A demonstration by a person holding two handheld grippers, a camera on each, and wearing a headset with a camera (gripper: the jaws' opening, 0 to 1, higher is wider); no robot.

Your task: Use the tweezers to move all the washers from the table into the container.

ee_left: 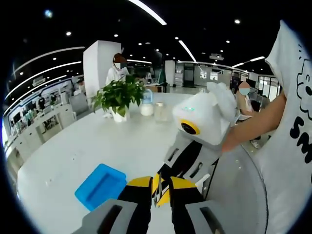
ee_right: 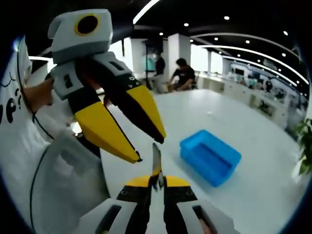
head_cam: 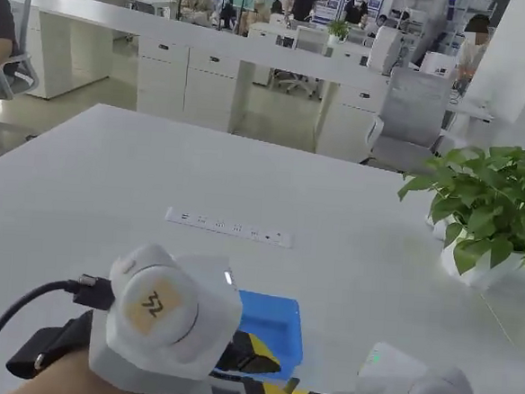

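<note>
Right gripper view shows tweezers (ee_right: pixel 156 158) pinched in the right gripper (ee_right: pixel 156 183).

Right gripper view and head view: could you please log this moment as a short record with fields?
right hand-held gripper: shut on the tweezers
left hand-held gripper: open, jaw tips close to the tweezers' tip
blue container: on the table, beyond both grippers
also on table: power strip, potted plant
</note>
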